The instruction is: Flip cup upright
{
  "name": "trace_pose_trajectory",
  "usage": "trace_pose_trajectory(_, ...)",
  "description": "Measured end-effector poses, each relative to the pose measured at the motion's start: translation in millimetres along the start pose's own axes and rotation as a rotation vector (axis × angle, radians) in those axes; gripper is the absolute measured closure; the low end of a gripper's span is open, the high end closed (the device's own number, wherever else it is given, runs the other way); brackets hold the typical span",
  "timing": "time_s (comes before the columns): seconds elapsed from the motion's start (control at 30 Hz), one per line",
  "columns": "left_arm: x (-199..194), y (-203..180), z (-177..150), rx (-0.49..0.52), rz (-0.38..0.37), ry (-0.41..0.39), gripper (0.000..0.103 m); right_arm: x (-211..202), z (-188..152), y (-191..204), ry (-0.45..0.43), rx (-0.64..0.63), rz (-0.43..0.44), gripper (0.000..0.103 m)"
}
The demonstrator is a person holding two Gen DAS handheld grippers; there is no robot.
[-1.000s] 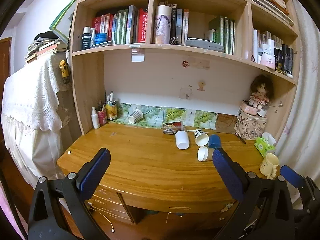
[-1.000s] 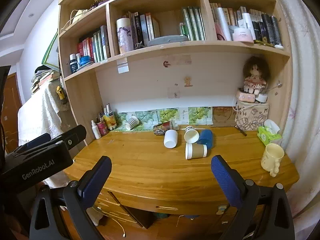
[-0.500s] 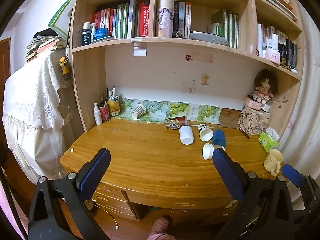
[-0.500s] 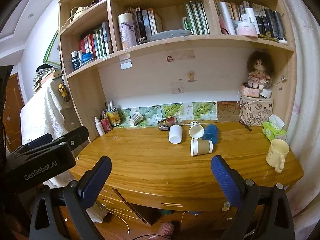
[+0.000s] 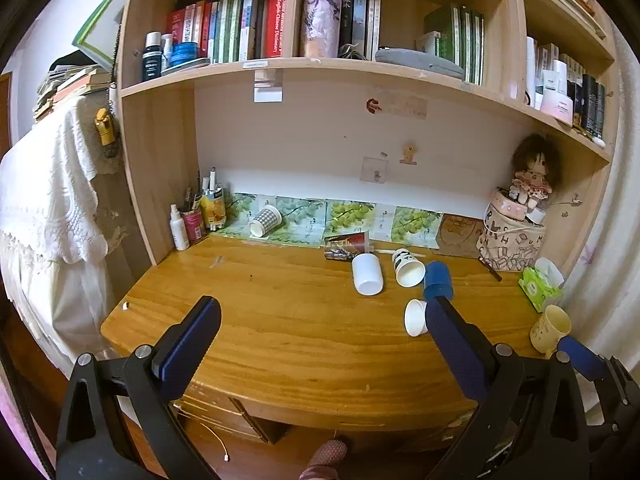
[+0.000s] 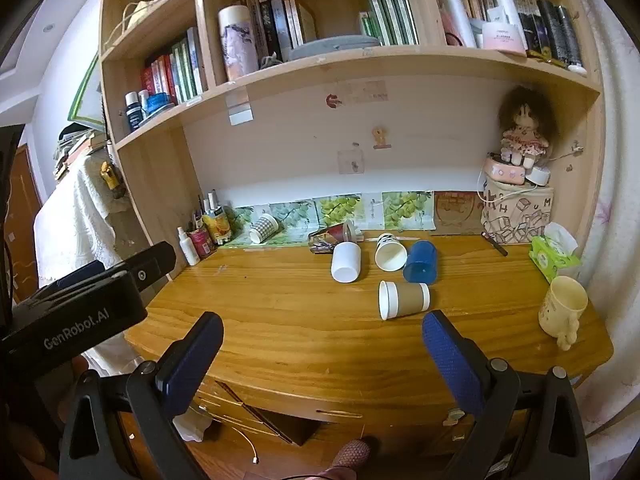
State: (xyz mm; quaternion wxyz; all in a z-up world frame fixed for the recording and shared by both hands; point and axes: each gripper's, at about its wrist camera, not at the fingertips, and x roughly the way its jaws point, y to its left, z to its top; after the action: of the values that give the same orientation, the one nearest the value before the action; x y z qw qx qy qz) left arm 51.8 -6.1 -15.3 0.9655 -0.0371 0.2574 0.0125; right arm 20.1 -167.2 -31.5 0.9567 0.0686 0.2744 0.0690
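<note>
Four cups lie tipped mid-bench. Target: brown-sleeved white paper cup (image 6: 404, 300), nearest one, ahead and slightly right of my right claw (image 6: 320, 354), well apart. Long axis left-right, mouth facing left. Right claw nearer than left claw (image 5: 320, 344). Both claws released, empty. Versus a second ago: wooden bench (image 6: 288, 320) closer, cups larger.

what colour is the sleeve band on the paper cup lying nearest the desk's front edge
Brown, on a white paper cup; the right wrist view shows it best.

Left tongs (image 5: 322, 320) and right tongs (image 6: 322, 336) gape wide, empty.
</note>
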Motion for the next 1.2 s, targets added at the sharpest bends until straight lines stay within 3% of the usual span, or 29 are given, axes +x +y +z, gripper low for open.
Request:
trace_pose_trajectory(0.57, 89, -27, 49, 0.04, -0.031, 0.037, 0.001, 79, 44, -41, 0.037, 0.03, 0.004, 0.003)
trace_pose_trajectory(1.2, 207, -59, 104, 0.165, -0.147, 0.143, 0.001, 185, 95, -84, 0.137, 0.179, -0.042, 0.003)
